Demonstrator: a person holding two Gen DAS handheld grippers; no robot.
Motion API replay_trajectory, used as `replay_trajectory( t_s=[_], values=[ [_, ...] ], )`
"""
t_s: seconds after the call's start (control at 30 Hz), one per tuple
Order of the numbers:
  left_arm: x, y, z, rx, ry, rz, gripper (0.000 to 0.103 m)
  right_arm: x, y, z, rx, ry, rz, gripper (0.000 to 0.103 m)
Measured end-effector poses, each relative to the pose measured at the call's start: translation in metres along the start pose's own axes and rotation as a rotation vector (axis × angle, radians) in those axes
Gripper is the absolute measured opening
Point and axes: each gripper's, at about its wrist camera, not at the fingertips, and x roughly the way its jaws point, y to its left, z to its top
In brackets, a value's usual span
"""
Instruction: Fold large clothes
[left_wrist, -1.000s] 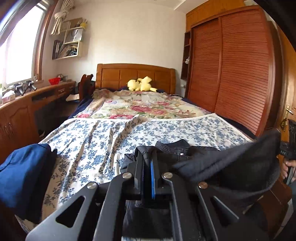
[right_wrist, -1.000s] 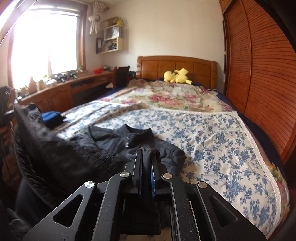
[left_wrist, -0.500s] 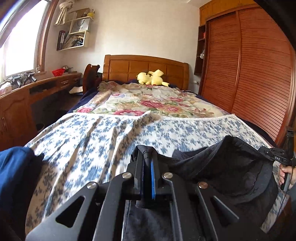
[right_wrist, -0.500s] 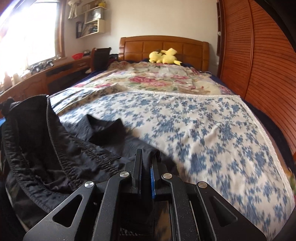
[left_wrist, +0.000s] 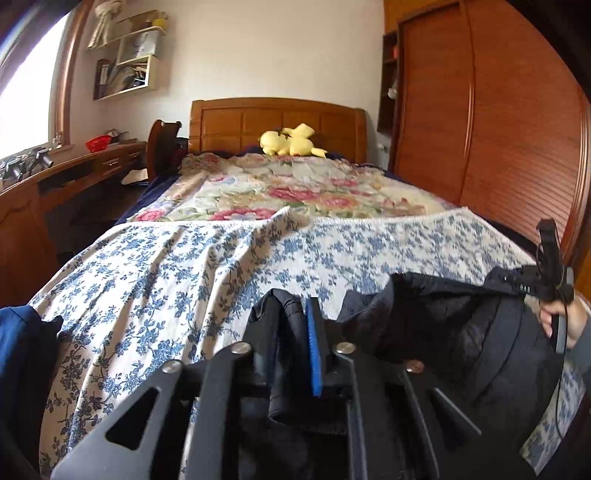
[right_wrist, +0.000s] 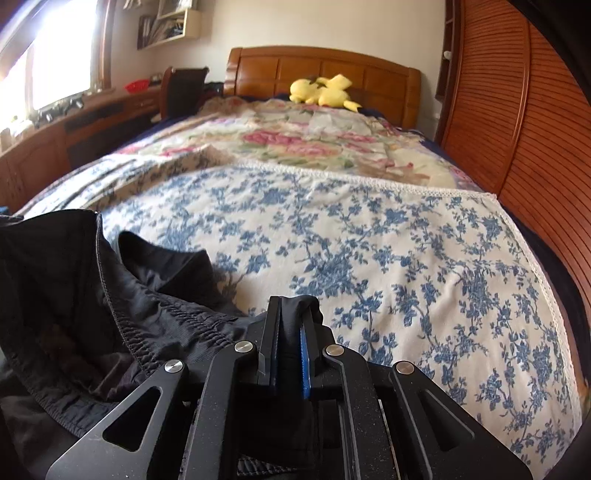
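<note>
A black jacket lies bunched on the near end of a bed with a blue-flowered sheet. My left gripper has a fold of the jacket between its jaws, which are opening; a gap shows beside the blue pad. My right gripper is shut on another edge of the jacket, low over the sheet. The jacket's collar lies just ahead on the left. In the left wrist view the right gripper and the hand holding it show at the right edge.
A dark blue garment lies at the bed's near left corner. A rose-patterned quilt and a yellow plush toy lie toward the headboard. A wooden wardrobe runs along the right, a desk along the left.
Both grippers have moved forward and down over the bed, carrying the jacket's edge toward the collar. The left jaws, tight on the cloth before, now stand apart.
</note>
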Motion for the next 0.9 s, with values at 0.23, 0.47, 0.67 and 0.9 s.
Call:
replay_trajectory(
  t_s=[0.23, 0.47, 0.67, 0.9],
  values=[
    [-0.01, -0.001, -0.001, 0.003, -0.009, -0.046, 0.033, -0.009, -0.007, 0.002, 0.057, 0.011, 0.041, 0.033],
    [-0.012, -0.018, -0.011, 0.031, 0.018, -0.125, 0.048, -0.042, -0.015, 0.011, 0.065, -0.039, -0.02, 0.07],
    [-0.002, -0.039, -0.024, 0.054, 0.061, -0.179, 0.052, -0.041, -0.024, 0.0, 0.067, -0.012, -0.035, 0.07],
    [0.013, -0.045, -0.031, 0.049, 0.098, -0.208, 0.052, -0.038, -0.036, -0.01, 0.087, 0.002, -0.053, 0.07]
  ],
)
